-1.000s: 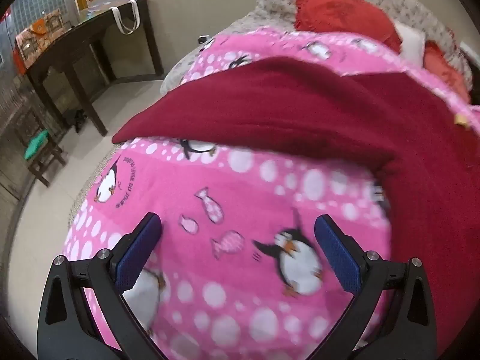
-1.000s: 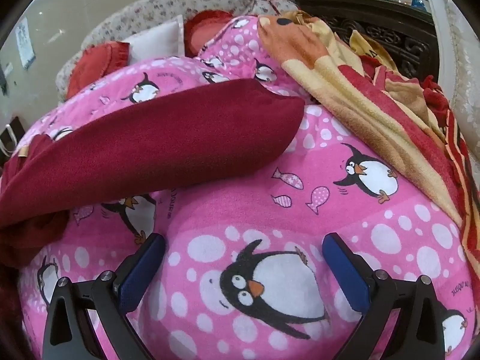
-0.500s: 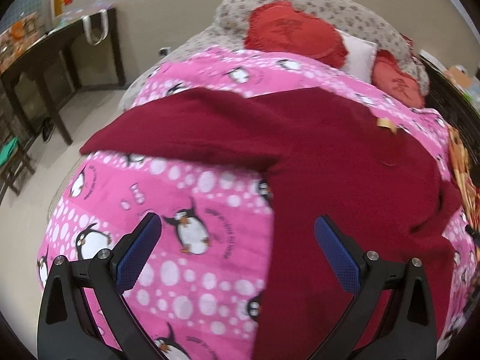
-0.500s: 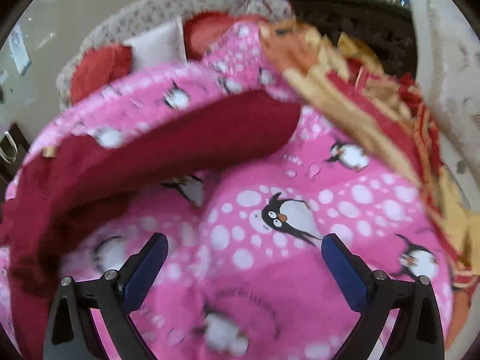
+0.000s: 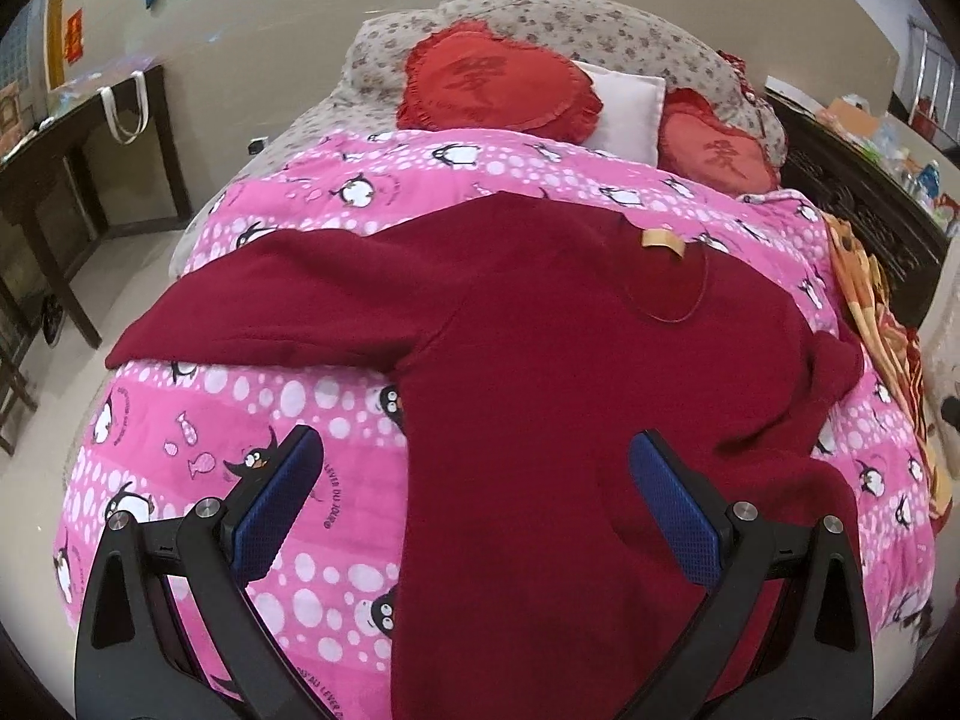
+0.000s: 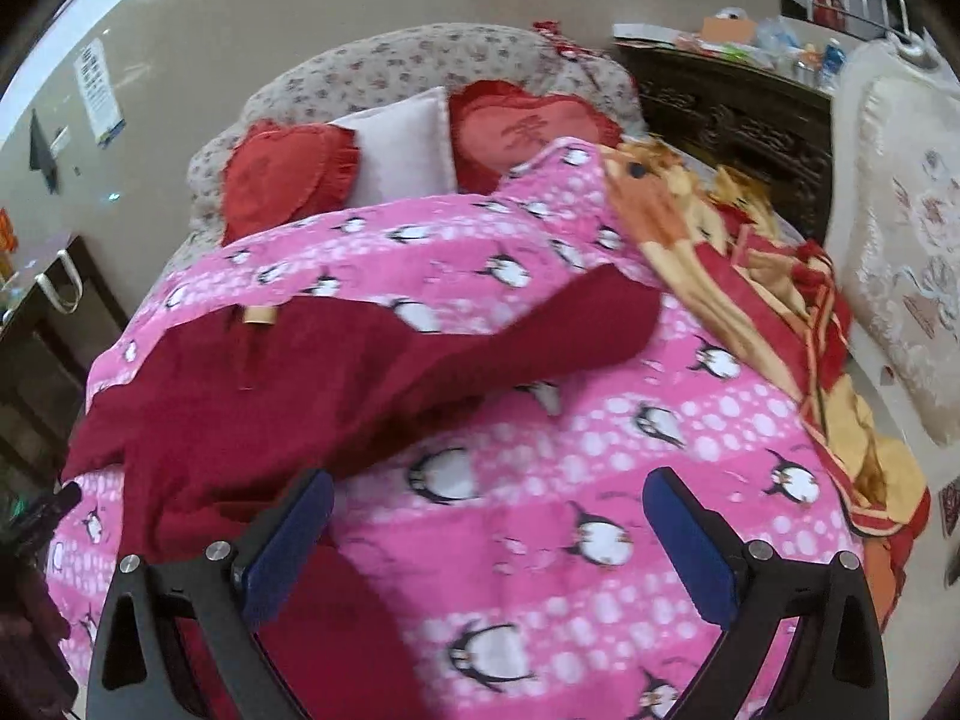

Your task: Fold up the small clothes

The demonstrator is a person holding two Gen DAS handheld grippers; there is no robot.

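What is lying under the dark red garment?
The dark red garment lies spread on the pink penguin blanket. The blanket shows around it; whatever is directly beneath the garment is covered.

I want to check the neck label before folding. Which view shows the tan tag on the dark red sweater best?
The left wrist view: the tan tag is sharp, lying at the collar of the dark red sweater, which is spread out flat. The right wrist view shows the tag too, but smaller and motion-blurred.

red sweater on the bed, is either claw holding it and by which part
Nothing is held. The left claw and the right claw are both open above the red sweater, which lies spread on the pink penguin blanket.
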